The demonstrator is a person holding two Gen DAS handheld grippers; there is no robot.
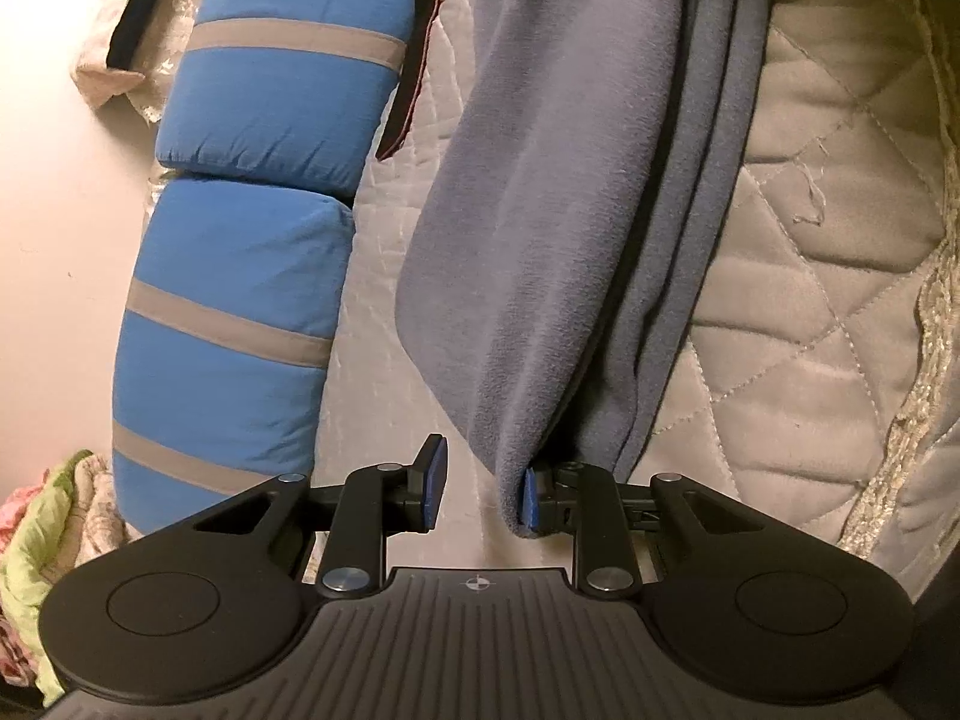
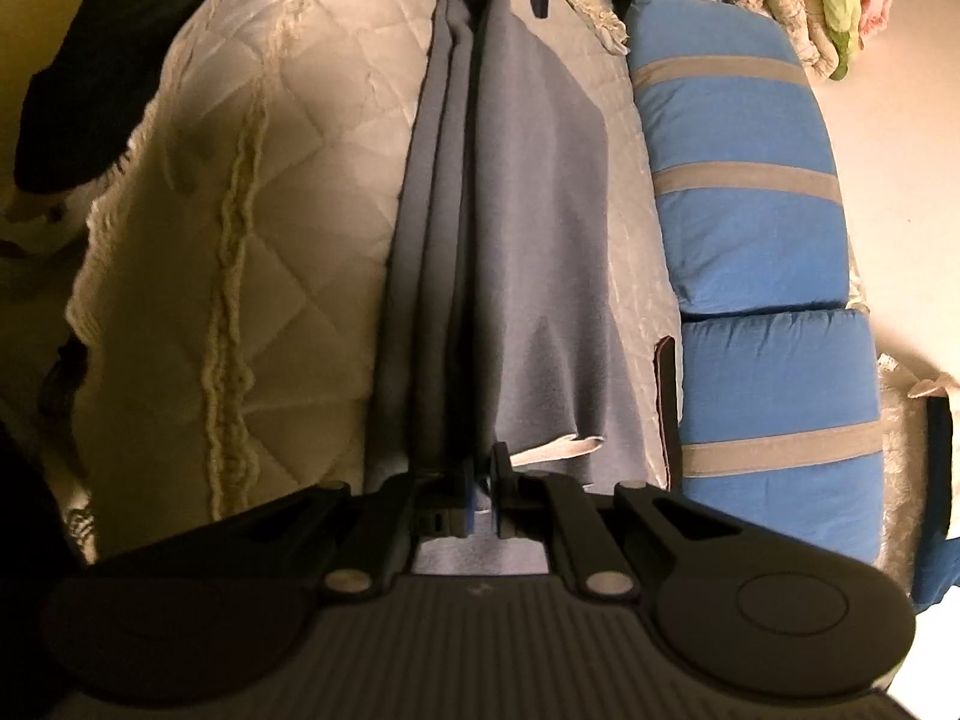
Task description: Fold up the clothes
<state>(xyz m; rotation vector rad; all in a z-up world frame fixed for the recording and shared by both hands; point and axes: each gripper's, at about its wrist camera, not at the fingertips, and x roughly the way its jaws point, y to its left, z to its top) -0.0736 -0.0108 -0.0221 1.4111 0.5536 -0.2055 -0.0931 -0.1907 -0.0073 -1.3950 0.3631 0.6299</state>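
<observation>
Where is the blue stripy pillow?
The blue stripy pillow lies on the quilted bed, beside the grey garment, left in the left view, right in the other.

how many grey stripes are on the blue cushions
4: in the right wrist view, two cross the far blue cushion at and; one crosses the near cushion; the fourth shows only in the left view.

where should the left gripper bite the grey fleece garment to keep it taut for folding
Grip the grey fleece garment at its near end corner, coming in along its length from that end. It hangs stretched between both grippers; the left gripper has cloth only against one pad, while the right gripper pinches the far end.
</observation>
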